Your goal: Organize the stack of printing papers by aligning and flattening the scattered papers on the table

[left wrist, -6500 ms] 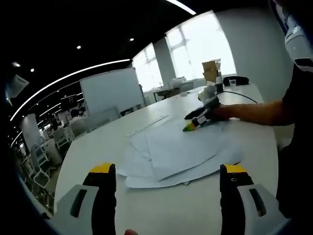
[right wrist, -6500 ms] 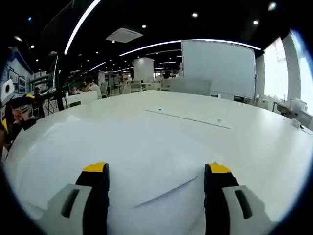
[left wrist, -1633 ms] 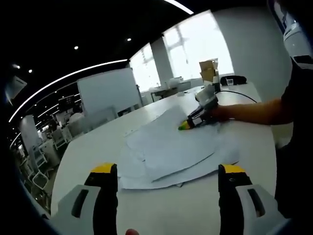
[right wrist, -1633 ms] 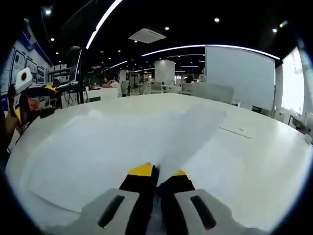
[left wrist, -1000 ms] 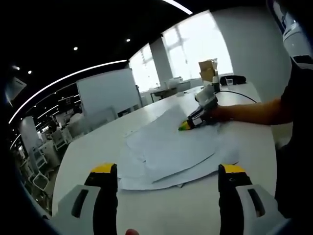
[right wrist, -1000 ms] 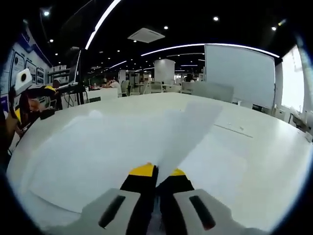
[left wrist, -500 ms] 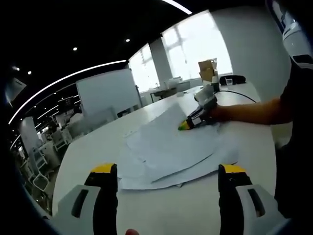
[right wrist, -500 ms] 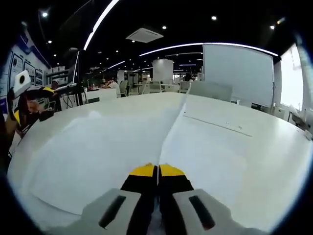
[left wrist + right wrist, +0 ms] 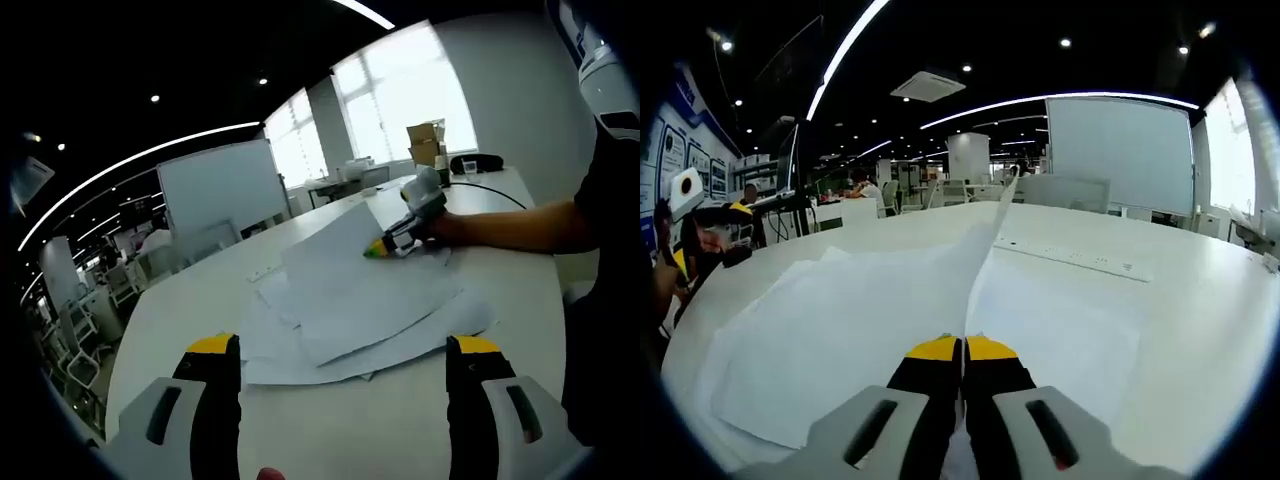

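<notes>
The papers lay in a loose, fanned heap on the broad white surface, thin matte sheets overlapping at odd angles with their corners sticking out past one another. From the left gripper view, the left claw hung short of the heap with its two yellow-tipped grey jaws spread wide, nothing between them. Across the pile the right claw sat at the far edge, held by a bare forearm reaching in from the right; it had one sheet by the edge, and that sheet stood lifted off the rest, curving up like a shallow sail. In the right gripper view the right claw showed its yellow tips pressed together on the lifted sheet, which rose from the tips as a thin white ridge seen nearly edge-on, with the flat papers spreading smooth and pale to either side. A long narrow strip lay flat on the surface beyond the pile. Behind stood a large plain whiteboard, bright windows and a cardboard box at the far end of the surface, with a dark cable trailing nearby. The ceiling was black with curved light strips and small round lamps.
</notes>
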A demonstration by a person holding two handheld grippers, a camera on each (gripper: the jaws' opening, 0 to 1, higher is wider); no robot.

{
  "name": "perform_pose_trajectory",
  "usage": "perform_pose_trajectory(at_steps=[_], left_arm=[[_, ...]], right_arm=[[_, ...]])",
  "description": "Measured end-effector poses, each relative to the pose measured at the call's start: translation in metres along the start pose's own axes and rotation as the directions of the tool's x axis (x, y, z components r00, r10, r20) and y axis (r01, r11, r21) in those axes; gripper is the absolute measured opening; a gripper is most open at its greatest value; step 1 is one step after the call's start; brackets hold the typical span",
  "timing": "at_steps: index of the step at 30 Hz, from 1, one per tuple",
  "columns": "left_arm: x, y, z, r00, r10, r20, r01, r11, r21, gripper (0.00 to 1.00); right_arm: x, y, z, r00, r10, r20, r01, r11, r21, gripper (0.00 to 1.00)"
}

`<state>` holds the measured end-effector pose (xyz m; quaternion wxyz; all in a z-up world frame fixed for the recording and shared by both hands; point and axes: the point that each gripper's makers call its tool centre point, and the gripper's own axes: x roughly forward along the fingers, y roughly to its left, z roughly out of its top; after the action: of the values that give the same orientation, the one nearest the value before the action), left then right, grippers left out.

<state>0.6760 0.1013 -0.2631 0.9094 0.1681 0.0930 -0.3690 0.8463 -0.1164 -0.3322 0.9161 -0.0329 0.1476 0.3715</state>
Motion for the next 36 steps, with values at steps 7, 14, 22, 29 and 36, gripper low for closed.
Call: perform_pose_trajectory(at_steps=[7,14,22,29,36], left_arm=[[-0.001,0.001,0.0,1.0,0.003,0.0,-0.003,1.0,0.001,0.87],[-0.003,0.002,0.0,1.0,0.007,0.001,-0.007,1.0,0.002,0.87],[-0.003,0.002,0.001,1.0,0.008,0.001,-0.008,1.0,0.003,0.87],[-0.003,0.002,0.001,1.0,0.009,0.0,-0.009,1.0,0.006,0.87],[-0.004,0.003,0.003,1.0,0.013,0.001,-0.013,1.0,0.01,0.87]], right_arm=[[-0.003,-0.002,0.008,0.999,-0.007,0.037,0.006,1.0,0.025,0.0],[-0.006,-0.005,0.015,0.998,-0.017,0.064,0.015,0.999,0.035,0.0],[-0.01,-0.004,0.026,0.994,-0.037,0.1,0.037,0.999,-0.004,0.0],[-0.015,-0.002,0.034,0.991,-0.041,0.126,0.044,0.999,-0.023,0.0],[-0.021,0.001,0.043,0.986,-0.048,0.159,0.053,0.998,-0.032,0.0]])
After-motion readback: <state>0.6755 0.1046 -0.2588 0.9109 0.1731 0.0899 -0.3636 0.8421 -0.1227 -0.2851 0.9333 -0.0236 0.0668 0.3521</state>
